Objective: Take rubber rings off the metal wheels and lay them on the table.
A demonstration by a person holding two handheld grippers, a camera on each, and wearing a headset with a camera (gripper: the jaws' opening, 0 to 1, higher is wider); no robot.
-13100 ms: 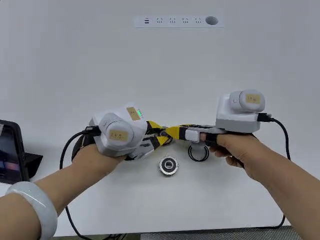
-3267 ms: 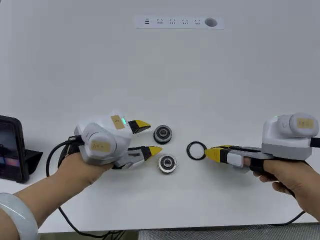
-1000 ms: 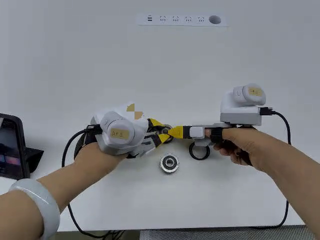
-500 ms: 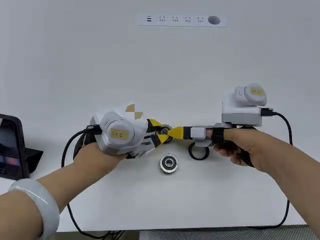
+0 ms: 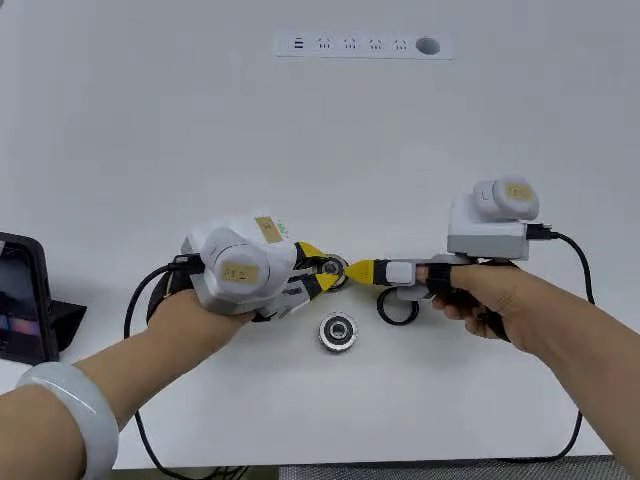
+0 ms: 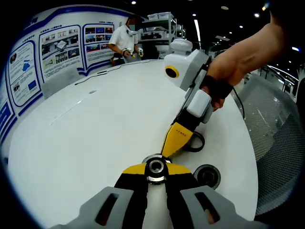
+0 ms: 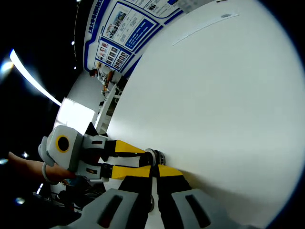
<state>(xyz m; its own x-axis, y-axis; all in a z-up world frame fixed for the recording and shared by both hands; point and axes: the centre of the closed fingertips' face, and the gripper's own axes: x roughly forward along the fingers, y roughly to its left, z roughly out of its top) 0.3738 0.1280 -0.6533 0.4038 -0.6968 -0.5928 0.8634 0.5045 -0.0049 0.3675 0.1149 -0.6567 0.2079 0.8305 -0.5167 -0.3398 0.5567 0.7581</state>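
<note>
One rubber ring (image 5: pixel 398 310) is lying flat on the desk (image 5: pixel 300 400), partly under my right gripper (image 5: pixel 358 268), so I am judging at least one removal complete. I am clamping a metal wheel (image 6: pixel 156 167) between the jaws of my left gripper (image 5: pixel 318 267). My right jaws are pressed together, and their yellow tip is touching the rim of that wheel. I cannot tell whether any rubber is caught between them. I am judging this to be the peeling step for this wheel, not yet finished.

A second wheel (image 5: pixel 338 332) is resting on the desk, near the freed ring and nearer to me than the clamped one. It is showing a dark outer band, which may be its ring; if so, that removal is also outstanding.

The head view is giving the layout: both grippers are meeting tip to tip, with a power strip (image 5: pixel 360 45) at the far side and a tablet (image 5: pixel 20 300) at the left. The left gripper view is presenting the clamped wheel's hub face-on. The right gripper view is presenting it nearly edge-on, with the left jaws on either side of it.
</note>
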